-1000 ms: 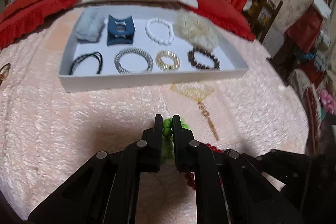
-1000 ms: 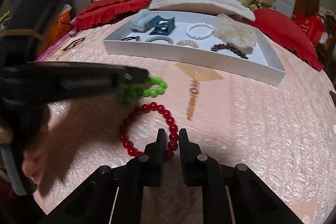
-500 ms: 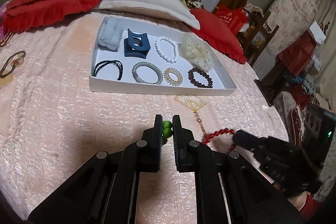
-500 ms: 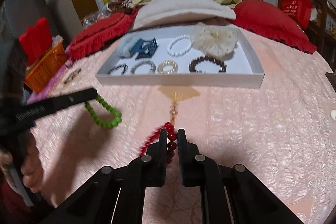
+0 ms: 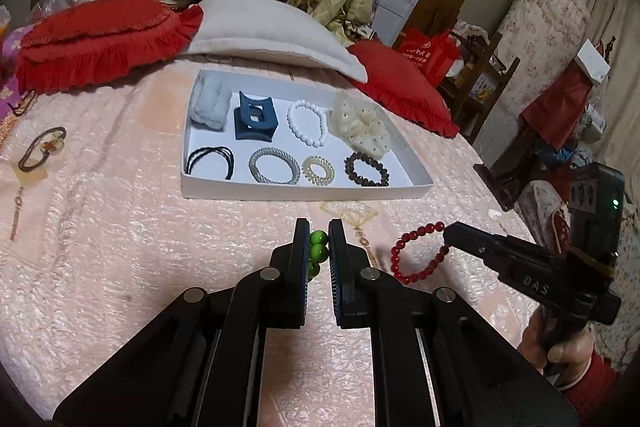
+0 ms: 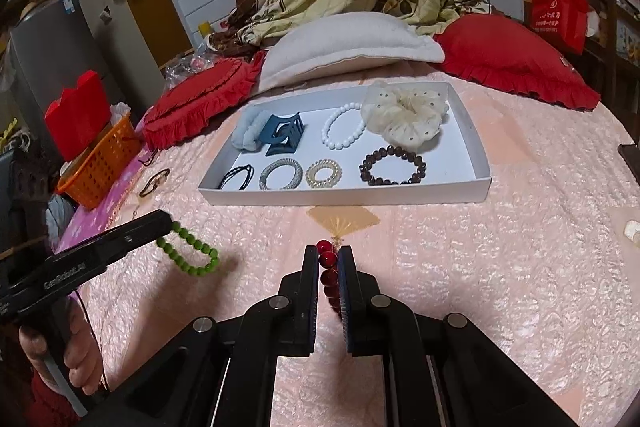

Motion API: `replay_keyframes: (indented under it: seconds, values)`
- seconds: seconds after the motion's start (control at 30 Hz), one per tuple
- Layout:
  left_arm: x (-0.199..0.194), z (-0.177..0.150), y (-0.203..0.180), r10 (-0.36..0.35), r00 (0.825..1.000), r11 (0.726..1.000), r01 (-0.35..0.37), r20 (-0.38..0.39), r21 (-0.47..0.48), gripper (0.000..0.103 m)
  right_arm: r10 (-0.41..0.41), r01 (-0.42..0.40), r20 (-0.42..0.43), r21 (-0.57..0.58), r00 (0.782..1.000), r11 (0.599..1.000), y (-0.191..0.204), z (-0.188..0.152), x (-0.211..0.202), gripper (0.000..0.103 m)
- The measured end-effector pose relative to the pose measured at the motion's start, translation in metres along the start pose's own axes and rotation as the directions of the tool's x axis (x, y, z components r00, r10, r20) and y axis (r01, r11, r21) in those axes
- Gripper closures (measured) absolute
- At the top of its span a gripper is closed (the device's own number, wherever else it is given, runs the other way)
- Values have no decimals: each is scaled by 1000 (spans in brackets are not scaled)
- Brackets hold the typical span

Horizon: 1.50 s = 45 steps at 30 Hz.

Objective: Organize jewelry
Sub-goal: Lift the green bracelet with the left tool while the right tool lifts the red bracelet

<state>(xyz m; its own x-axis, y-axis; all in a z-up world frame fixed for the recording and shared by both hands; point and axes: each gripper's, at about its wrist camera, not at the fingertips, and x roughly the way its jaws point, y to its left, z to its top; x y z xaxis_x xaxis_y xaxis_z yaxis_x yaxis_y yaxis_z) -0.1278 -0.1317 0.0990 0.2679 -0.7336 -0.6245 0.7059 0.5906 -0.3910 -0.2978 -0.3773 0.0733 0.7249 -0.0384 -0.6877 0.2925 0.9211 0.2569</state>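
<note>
The left gripper point(image 5: 319, 241) pinches a green bead bracelet point(image 6: 188, 253), and the right gripper point(image 6: 328, 261) pinches a red bead bracelet point(image 5: 416, 253), both dangling above the pink bedspread point(image 6: 480, 267). Beyond them lies the white tray point(image 6: 348, 199) of bracelets and hair accessories.

Right claw point(image 5: 450, 231) body, seen from the left wrist: "DAS" in pale raised letters on its black side.
Left claw point(image 6: 168, 223) body, seen from the right wrist: "GenRobot.AI" in pale letters on its black side.
Red bag point(image 6: 558, 13): white round logo and a line of white print, too small to read.
Grey cabinet point(image 6: 60, 39): blue-and-white sticker near the top, not legible.
</note>
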Motion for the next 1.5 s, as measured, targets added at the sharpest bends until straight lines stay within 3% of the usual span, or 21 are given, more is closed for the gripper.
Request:
replay_keyframes:
  seconds: [0.33,0.57,0.83,0.97,1.13,1.33,1.5]
  values:
    - [7,26,-12,49,999,999,-48,-23,13,95,6,-5,39,-41,999,999,-9,43,-7,94]
    - [38,70,-34,133,990,986,-127,-49,111,95,-18,20,44,-60,999,998,-20,86,8,94]
    - [62,96,-38,207,977,973,-199,-59,120,95,-26,27,23,-24,999,999,-40,106,26,94]
    - [54,87,-50,303,952,942,-295,-27,161,95,-36,37,33,-36,999,999,-42,100,19,94]
    - [31,71,-62,372,928,917,-369,12,150,95,-30,30,39,-19,999,999,-45,85,5,94]
    - [-3,47,-88,493,863,840,-505,113,199,95,-24,26,71,-28,997,999,-42,70,-26,94]
    - [-28,30,-104,555,816,783,-578,164,229,95,-8,11,95,-37,995,999,-39,57,-53,94]
